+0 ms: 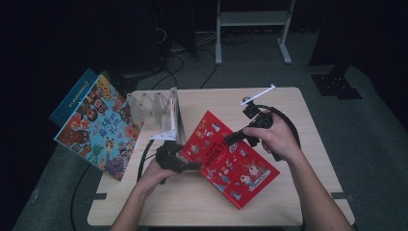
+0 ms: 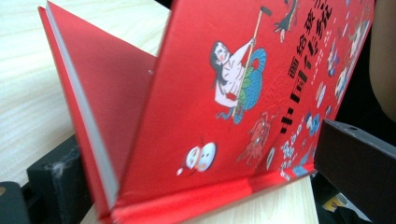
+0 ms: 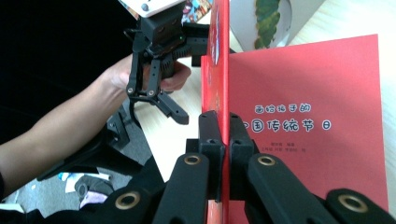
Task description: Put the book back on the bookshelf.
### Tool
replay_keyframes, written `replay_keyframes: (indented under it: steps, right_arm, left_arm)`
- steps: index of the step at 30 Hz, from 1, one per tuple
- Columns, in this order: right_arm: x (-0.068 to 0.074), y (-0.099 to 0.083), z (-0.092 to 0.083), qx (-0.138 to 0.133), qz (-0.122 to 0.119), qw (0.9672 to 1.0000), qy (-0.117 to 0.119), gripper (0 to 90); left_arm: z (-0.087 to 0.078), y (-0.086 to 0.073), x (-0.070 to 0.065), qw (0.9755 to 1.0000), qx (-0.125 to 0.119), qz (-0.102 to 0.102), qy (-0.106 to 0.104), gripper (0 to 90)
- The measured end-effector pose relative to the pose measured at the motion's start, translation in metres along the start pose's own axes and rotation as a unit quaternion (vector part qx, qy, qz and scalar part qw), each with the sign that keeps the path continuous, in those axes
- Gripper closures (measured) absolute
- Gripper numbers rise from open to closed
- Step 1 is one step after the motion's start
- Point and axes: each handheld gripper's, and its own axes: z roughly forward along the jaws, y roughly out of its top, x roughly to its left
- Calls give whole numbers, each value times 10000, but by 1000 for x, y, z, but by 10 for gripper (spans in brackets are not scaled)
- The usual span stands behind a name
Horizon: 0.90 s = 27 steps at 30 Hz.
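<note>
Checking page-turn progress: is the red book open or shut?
Open. The red book's front cover stands lifted off the title page, pinched by the right hand-held gripper.

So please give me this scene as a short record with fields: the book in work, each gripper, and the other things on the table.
book in work: red book, lying on the table, front cover lifted
right gripper: shut on the edge of the lifted cover
left gripper: jaws open, on either side of the book's spine end, not pressing it
first page: red title page, lying flat
other things: colourful book leaning at the table's left edge; clear rack beside it
</note>
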Motion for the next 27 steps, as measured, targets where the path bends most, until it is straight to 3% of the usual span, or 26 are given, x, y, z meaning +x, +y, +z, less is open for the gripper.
replay_keyframes:
  steps: [3,16,27]
  right_arm:
    - [0,-2,-1,-158,-56,9999,14,875]
    - [-5,-10,-5,-698,-224,9971,217,874]
    - [-9,-17,-12,-1117,-317,9921,465,874]
  left_arm:
    - [-5,5,-1,9999,-159,-10,-61,0]
    - [-19,26,-7,9992,-324,240,-12,3]
    - [-34,42,-9,9971,-649,387,123,202]
